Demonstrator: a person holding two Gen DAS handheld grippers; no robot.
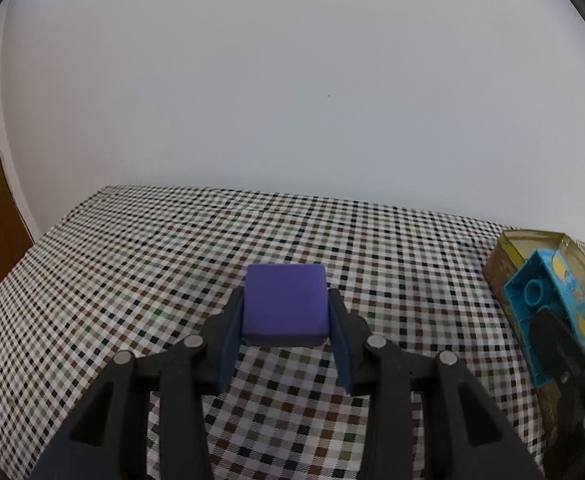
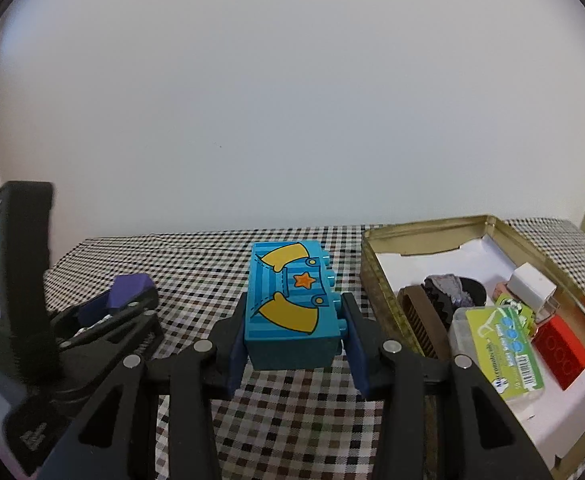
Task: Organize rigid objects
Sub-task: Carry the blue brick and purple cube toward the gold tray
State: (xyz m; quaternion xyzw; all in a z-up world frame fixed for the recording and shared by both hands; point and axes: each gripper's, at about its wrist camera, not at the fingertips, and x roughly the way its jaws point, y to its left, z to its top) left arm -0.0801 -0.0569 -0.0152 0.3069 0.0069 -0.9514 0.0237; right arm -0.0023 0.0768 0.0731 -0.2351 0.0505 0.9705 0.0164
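Left wrist view: the left hand-held gripper [image 1: 286, 312] is closed onto a purple block [image 1: 285, 304], one blue pad pressed to each side of it. The block appears lifted just above the desk [image 1: 132, 264], which wears a small-checked cloth, though how far above cannot be told. The pads grip only its lower rear portion, so most of the block juts forward past them. At the far right edge sits an open gold tin [image 1: 532, 238]. In front of it a blue toy brick [image 1: 548, 300] shows, with part of the other gripper dark and blurred beside it.

Right wrist view: the right hand-held gripper [image 2: 294, 320] is closed around the blue toy brick [image 2: 288, 300], printed with yellow shapes and an orange star, its studs pointing right against one pad. It appears held clear of the cloth. Just to the right lies the gold tin [image 2: 424, 230], already crowded with a brown comb [image 2: 416, 320], a clear box with a green label [image 2: 500, 352], a red brick [image 2: 560, 350] and a white cube [image 2: 530, 284]. The left gripper with its purple block [image 2: 128, 284] is visible at lower left.

Likely risks: the pad resting on rounded studs may slip, letting the brick twist or drop. The tin has little bare floor, so a lowered brick could land on the contents and tip out. With both grippers loaded and near each other, they could collide heading for the same tin.
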